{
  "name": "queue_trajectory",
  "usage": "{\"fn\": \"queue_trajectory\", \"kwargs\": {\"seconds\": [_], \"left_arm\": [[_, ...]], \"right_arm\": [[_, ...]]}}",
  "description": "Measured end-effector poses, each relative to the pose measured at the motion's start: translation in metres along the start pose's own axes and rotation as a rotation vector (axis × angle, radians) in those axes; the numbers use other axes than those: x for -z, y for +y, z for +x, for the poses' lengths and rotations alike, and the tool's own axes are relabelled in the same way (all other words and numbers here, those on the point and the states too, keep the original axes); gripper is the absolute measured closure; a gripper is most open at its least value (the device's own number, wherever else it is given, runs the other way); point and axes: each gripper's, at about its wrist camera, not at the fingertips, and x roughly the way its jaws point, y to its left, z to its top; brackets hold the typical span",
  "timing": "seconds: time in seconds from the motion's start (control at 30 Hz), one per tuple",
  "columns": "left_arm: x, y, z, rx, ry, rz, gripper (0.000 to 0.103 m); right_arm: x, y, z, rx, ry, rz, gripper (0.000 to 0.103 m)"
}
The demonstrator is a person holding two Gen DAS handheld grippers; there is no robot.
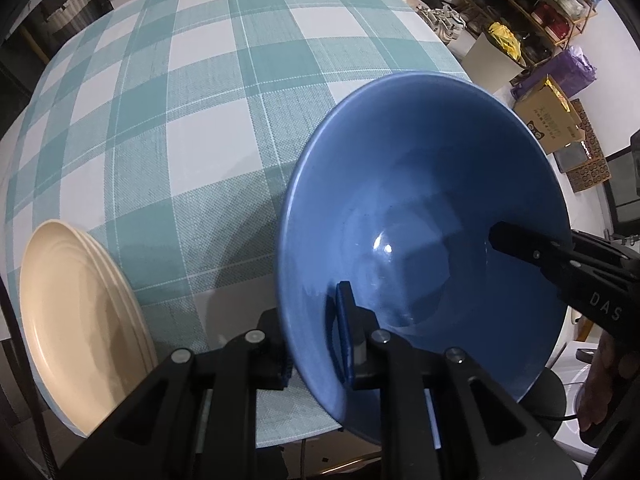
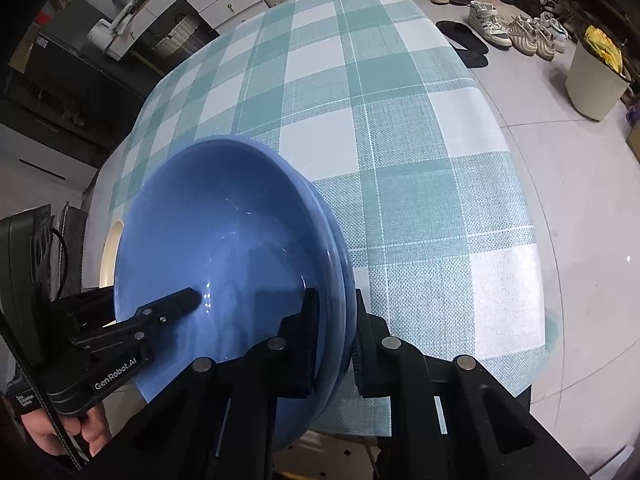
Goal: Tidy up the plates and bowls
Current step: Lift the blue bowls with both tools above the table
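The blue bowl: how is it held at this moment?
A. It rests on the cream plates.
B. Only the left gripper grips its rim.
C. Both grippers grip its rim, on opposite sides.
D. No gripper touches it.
C: the left gripper and the right gripper each clamp the rim of the blue bowl, one finger inside and one outside.

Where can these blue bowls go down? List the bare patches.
The checked tablecloth is bare beyond the blue bowls, out to its far edge and right edge. It is crowded only at the near left corner: the cream plates sit there, with the left gripper and right gripper clamped on the bowls' rims.
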Motion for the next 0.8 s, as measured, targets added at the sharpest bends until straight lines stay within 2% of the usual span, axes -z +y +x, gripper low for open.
{"fn": "queue_trajectory", "kwargs": {"seconds": [0.43, 0.8], "left_arm": [[0.002, 0.002, -0.002, 0.008, -0.002, -0.013, 0.088], [0.000, -0.003, -0.013, -0.002, -0.012, -0.009, 0.089]], "right_arm": [[-0.001, 0.005, -0.003, 0.021, -0.017, -0.059, 0.090], [-0.003, 0.003, -0.009, 0.001, -0.015, -0.051, 0.090]]}}
